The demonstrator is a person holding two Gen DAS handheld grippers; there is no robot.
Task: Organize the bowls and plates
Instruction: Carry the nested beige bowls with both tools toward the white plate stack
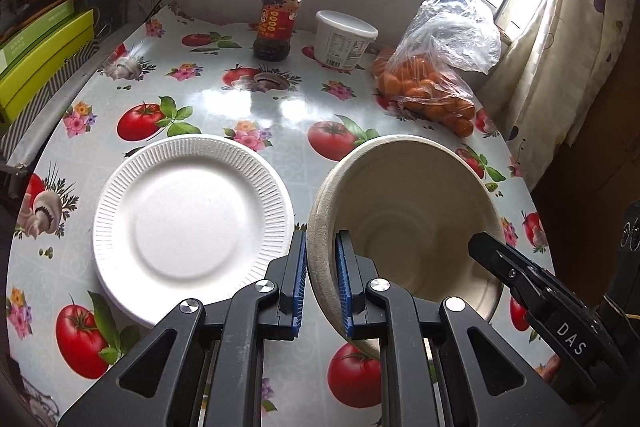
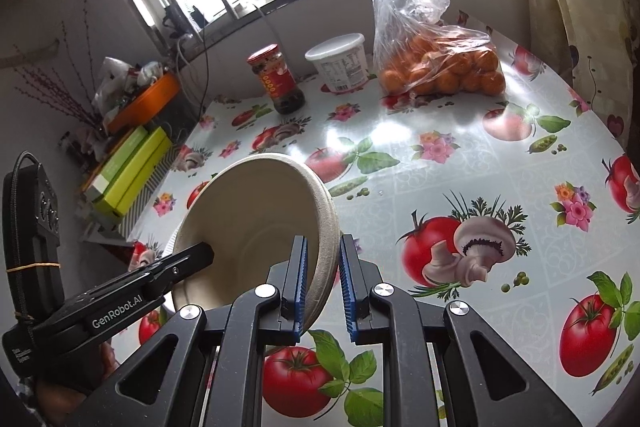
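A beige paper bowl (image 1: 416, 219) hangs tilted above the table, held by both grippers on opposite sides of its rim. My left gripper (image 1: 321, 283) is shut on the bowl's left rim, one pad inside and one outside. My right gripper (image 2: 323, 283) straddles the bowl's (image 2: 256, 223) right rim; its left pad touches the inside wall and a small gap shows at its right pad. The right gripper's finger also shows in the left wrist view (image 1: 504, 263). A white ribbed paper plate (image 1: 192, 223) lies flat on the table, left of the bowl.
The round table (image 1: 248, 107) has a glossy tomato-print cloth. At its far side stand a red-lidded sauce jar (image 1: 278, 21), a white tub (image 1: 344, 39) and a plastic bag of oranges (image 1: 436, 75). Green boxes (image 1: 40, 55) and an orange tray sit off the left edge.
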